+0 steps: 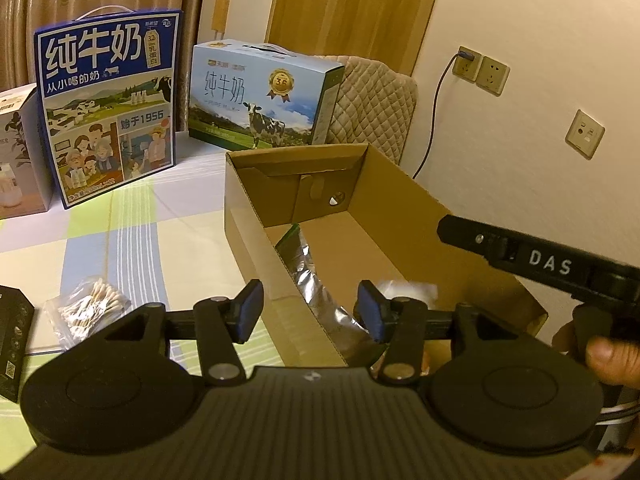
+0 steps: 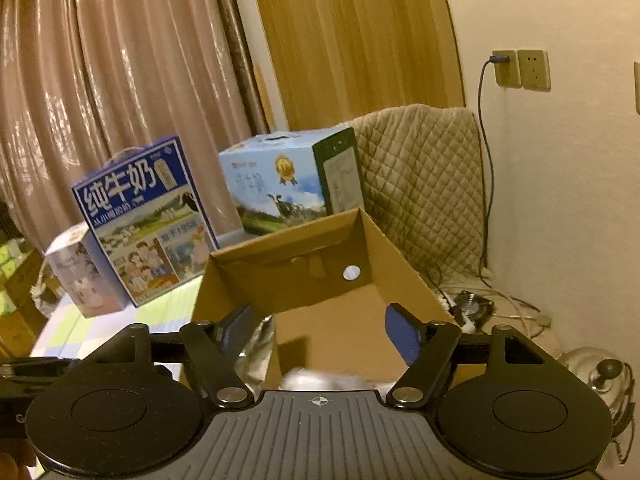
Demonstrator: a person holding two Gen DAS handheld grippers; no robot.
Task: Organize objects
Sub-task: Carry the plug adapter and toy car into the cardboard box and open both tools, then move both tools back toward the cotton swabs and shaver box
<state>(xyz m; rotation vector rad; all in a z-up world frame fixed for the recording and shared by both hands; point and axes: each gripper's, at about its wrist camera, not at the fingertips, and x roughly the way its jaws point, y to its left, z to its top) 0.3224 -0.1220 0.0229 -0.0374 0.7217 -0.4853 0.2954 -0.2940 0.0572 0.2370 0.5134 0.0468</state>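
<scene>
Open brown cardboard box sits on counter w/ pale green-blue checked cloth, long axis running away from both cameras. Inside, near end: crinkled silver foil pouch along left wall, plus a blurry white clear-wrapped item on box floor; can't tell what it is. Left gripper jaws released, wide apart, nothing between them, straddling box's near left wall: one blue pad outside, other over interior. Right gripper also released & empty, hovering over box's near end, white item just below and ahead of it. Outside box, left on counter: clear plastic bag of cotton swabs, lying loose, close beside left gripper; black carton at far left edge. Judgement: swab bag is likely next to go in; it lies left of left jaws, box to its right, so left hand is nearer. Milk cartons at back, untouched.
</scene>
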